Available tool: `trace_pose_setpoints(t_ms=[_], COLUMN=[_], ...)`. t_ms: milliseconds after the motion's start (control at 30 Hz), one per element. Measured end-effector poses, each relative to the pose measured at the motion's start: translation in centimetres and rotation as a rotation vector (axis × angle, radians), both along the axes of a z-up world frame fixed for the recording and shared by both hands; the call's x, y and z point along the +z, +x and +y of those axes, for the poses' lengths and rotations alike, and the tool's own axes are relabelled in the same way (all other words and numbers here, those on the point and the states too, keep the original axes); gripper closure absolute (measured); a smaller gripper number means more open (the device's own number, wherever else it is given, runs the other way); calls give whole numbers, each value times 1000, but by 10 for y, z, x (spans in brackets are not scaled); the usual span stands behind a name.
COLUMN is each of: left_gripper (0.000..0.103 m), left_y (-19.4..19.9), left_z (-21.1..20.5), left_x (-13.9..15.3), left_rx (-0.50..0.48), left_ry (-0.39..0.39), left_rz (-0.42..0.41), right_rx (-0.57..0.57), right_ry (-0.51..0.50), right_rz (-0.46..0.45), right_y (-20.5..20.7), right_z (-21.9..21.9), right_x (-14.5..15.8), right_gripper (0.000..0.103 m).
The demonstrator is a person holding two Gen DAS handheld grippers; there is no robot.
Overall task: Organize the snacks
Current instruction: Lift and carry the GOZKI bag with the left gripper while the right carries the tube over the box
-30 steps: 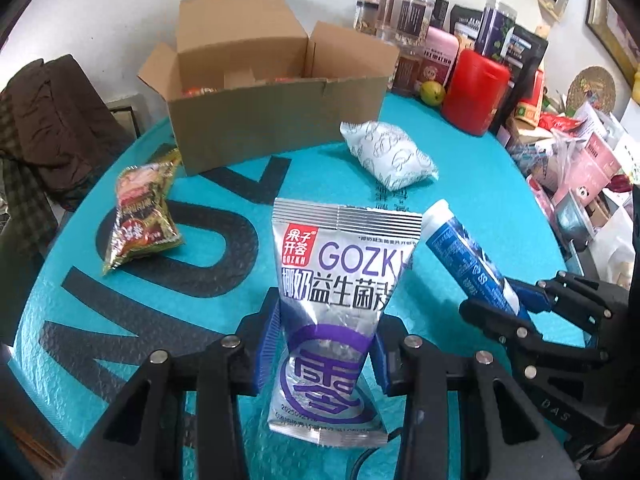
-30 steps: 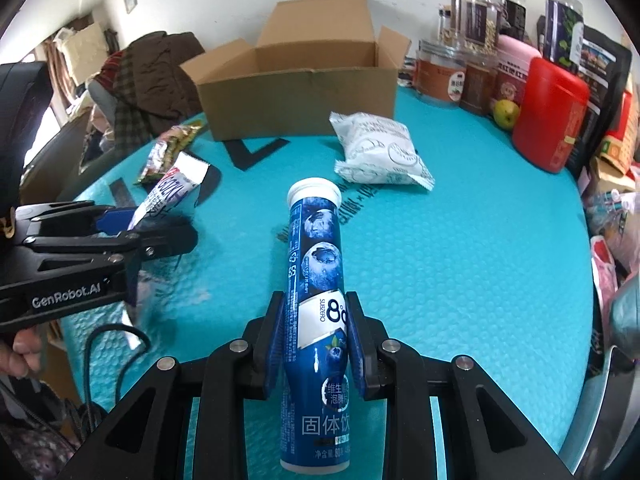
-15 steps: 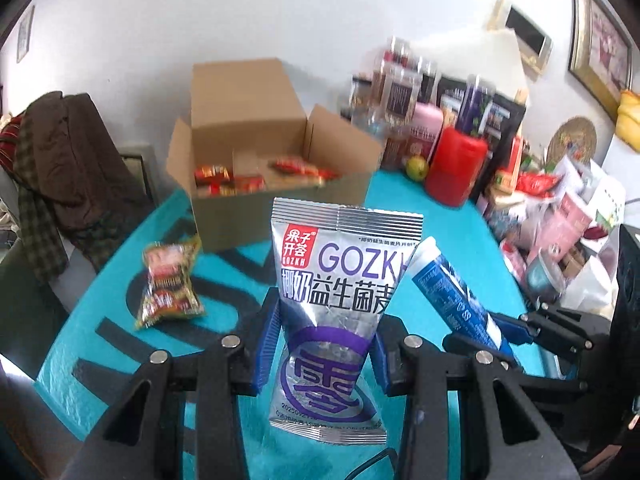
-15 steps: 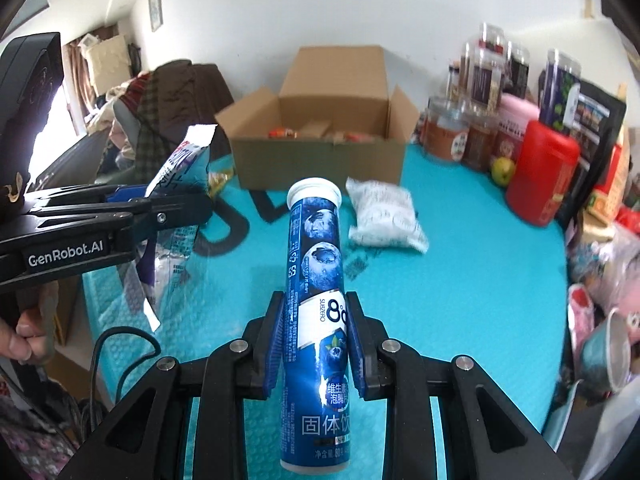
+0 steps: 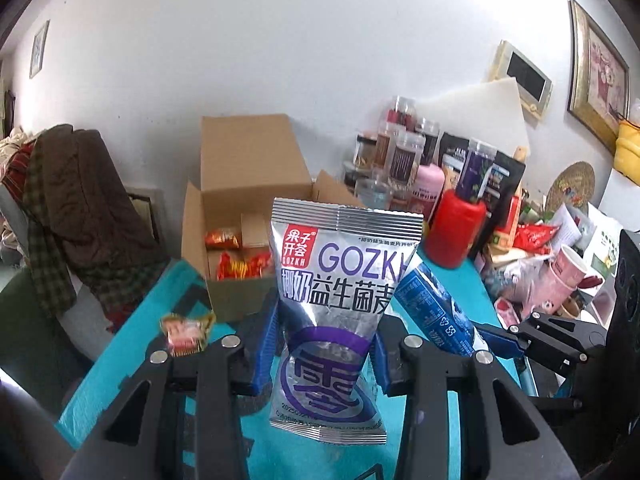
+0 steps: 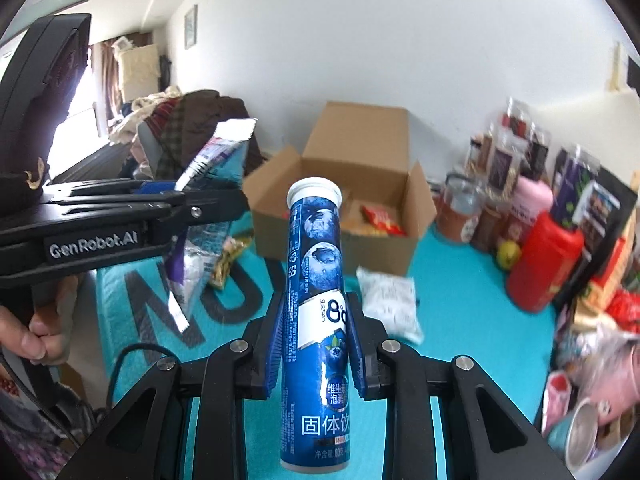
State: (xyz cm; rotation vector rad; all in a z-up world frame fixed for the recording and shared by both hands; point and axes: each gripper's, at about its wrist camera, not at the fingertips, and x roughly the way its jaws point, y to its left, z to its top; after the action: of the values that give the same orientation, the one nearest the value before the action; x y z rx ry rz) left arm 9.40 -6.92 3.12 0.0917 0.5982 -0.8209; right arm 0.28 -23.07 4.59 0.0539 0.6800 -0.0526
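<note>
My left gripper (image 5: 326, 344) is shut on a silver and purple GOZKH snack pouch (image 5: 340, 280), held upright high above the teal table. My right gripper (image 6: 316, 336) is shut on a blue blueberry tablet tube (image 6: 316, 304) with a white cap, also lifted. The tube shows in the left wrist view (image 5: 432, 308), and the pouch in the right wrist view (image 6: 208, 216). An open cardboard box (image 6: 348, 216) with red snack packets inside stands ahead at the table's back. A white snack bag (image 6: 390, 300) and a red-green packet (image 5: 186, 330) lie on the table.
Jars, bags, a red canister (image 6: 544, 264) and a pink bottle (image 5: 428, 186) crowd the table's right back edge. Cups and clutter (image 6: 592, 380) fill the right side. Clothes are piled on a chair (image 5: 68, 208) at left.
Both grippers have risen well above the table with their items held; the view now looks down into the box.
</note>
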Motion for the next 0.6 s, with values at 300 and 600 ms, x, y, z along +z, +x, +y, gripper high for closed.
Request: trace_pose_setpoints(t_ms=[300, 600], left_gripper=[64, 64], left_y=[25, 60], left_z=[-15, -30], left_x=[21, 39], left_rx=[5, -2], left_ry=[-26, -71], left_rz=[-43, -76], right_rx=[45, 50], right_ry=[-25, -29], right_rz=[-59, -100], right_y=[30, 69], right_z=[-15, -36], right_x=[28, 45], right_gripper=[75, 75])
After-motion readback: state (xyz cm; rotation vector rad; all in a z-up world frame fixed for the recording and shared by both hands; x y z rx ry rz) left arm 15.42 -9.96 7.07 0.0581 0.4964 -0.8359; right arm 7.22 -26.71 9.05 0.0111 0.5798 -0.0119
